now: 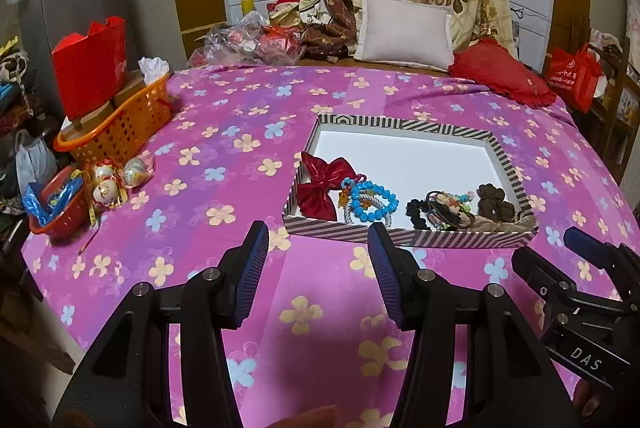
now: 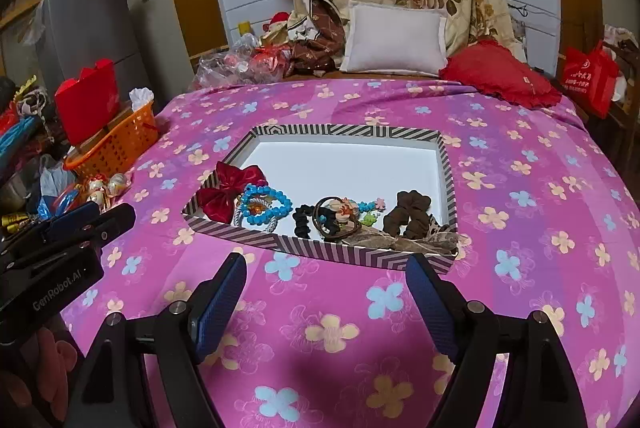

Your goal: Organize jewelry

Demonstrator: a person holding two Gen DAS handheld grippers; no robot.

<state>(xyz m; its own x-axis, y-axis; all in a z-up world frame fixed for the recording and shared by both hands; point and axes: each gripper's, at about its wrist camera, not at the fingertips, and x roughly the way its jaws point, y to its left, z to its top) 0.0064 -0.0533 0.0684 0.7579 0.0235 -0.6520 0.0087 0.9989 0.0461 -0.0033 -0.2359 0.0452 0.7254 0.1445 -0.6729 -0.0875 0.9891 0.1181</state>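
Note:
A shallow striped box (image 1: pixel 408 234) (image 2: pixel 320 248) with a white floor lies on the pink flowered bedspread (image 1: pixel 240 156). Along its near side lie a red bow (image 1: pixel 324 188) (image 2: pixel 228 192), a blue bead bracelet (image 1: pixel 374 204) (image 2: pixel 266 206), a black scrunchie (image 1: pixel 416 210) (image 2: pixel 302 220), brown hair ties with a charm (image 1: pixel 448 206) (image 2: pixel 340 214) and a brown scrunchie (image 1: pixel 494 202) (image 2: pixel 412 212). My left gripper (image 1: pixel 318 232) hovers open just in front of the box's near rim, with nothing between its fingers. My right gripper (image 2: pixel 326 262) is open too, empty, in front of the same rim.
At the bed's left edge stand an orange basket (image 1: pixel 120 128) with a red paper bag (image 1: pixel 90 68), and a red bowl (image 1: pixel 60 212) beside small ornaments. A white pillow (image 1: pixel 404 32) and a red cushion (image 1: pixel 500 74) lie at the head. Each gripper shows at the edge of the other's view.

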